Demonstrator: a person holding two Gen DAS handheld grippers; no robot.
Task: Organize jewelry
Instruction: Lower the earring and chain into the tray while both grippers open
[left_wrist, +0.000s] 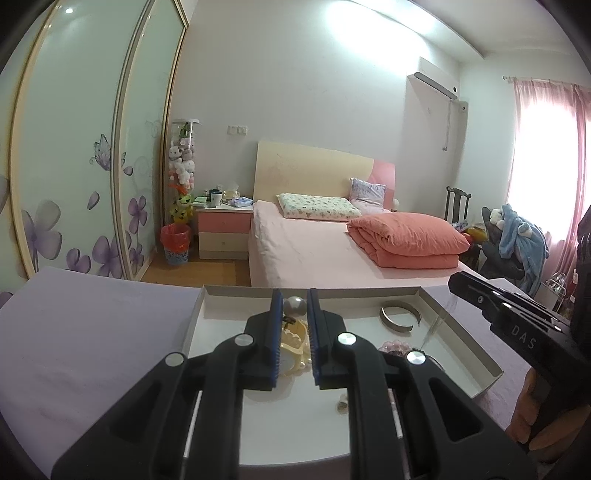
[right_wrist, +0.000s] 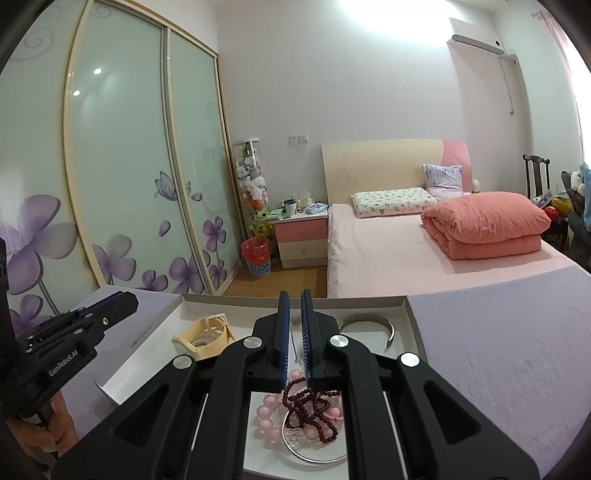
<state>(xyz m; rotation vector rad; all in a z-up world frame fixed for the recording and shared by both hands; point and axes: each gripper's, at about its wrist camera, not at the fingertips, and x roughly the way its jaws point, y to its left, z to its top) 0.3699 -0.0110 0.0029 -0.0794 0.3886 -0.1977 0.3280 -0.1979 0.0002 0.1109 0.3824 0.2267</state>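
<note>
A shallow white box (left_wrist: 476, 354) (right_wrist: 413, 325) lies on a lilac table and holds jewelry. My left gripper (left_wrist: 294, 301) hovers over it with jaws slightly apart; a grey pearl-like ball (left_wrist: 294, 306) shows between the tips and a cream watch (left_wrist: 293, 341) lies below. A silver open bangle (left_wrist: 400, 314) (right_wrist: 369, 321) sits at the box's far right. My right gripper (right_wrist: 295, 299) has its jaws close together, with a thin chain (right_wrist: 295, 345) hanging between them. Below it lie dark red beads (right_wrist: 310, 404), pink beads (right_wrist: 267, 410) and a silver ring bangle (right_wrist: 314, 456). The cream watch (right_wrist: 203, 338) lies left.
The lilac table (left_wrist: 92, 332) (right_wrist: 498, 350) stretches to both sides of the box. Beyond its far edge stand a pink bed (left_wrist: 314, 243), a nightstand (left_wrist: 223, 229) and a wardrobe with flower doors (right_wrist: 122, 184). Each view shows the other gripper at its edge.
</note>
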